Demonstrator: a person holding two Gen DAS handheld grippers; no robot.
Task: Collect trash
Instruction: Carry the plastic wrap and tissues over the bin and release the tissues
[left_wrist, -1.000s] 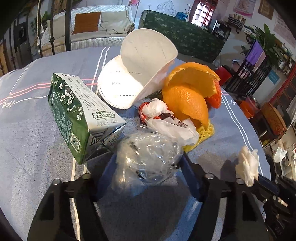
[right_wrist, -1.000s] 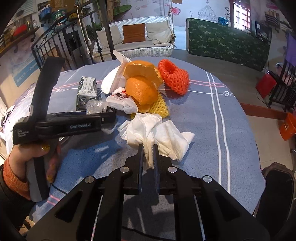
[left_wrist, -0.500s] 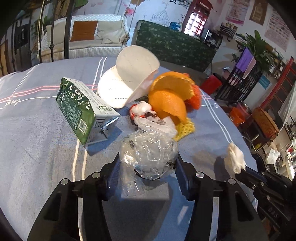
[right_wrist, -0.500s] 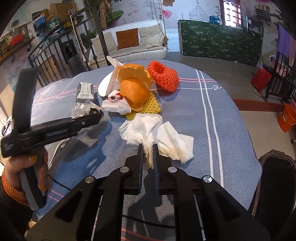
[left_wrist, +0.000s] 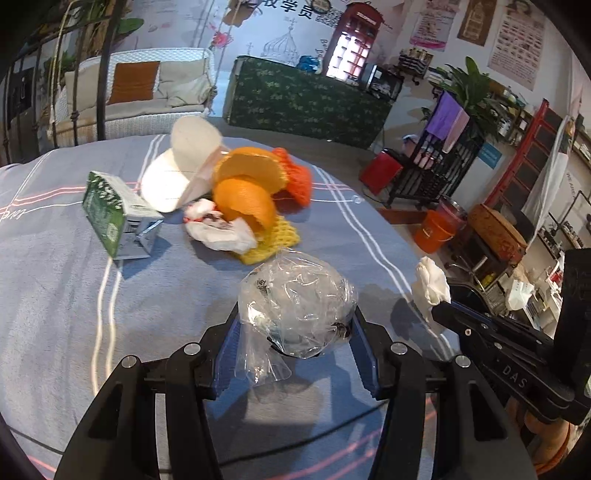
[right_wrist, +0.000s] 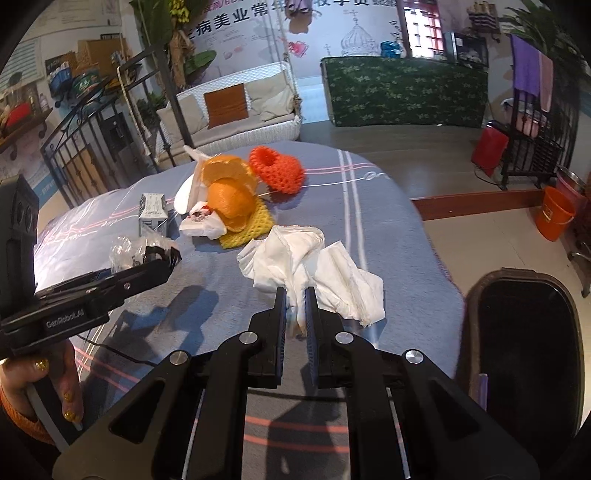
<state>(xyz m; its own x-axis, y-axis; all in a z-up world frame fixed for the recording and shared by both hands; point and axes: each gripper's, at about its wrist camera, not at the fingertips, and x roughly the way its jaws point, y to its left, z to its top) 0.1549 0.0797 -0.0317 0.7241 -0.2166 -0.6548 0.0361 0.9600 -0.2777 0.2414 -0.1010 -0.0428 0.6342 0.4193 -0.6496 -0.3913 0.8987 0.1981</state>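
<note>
Now both pieces of trash are off the table (left_wrist: 55, 280), lifted clear of the pile since a second ago, so what remains is carrying them to the black bin (right_wrist: 524, 354) at the table's edge. The left gripper (left_wrist: 297, 332), its jaws having just closed in, clamps the crumpled clear plastic bag (left_wrist: 295, 299) at half width. The right gripper (right_wrist: 295, 306), nearly shut, pinches the white tissue (right_wrist: 314, 266).

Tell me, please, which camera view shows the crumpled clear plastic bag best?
The left wrist view: the crumpled clear plastic bag fills the centre, clamped in the left gripper. The right wrist view shows it only small at the left edge, partly hidden behind that gripper's fingers.
</note>
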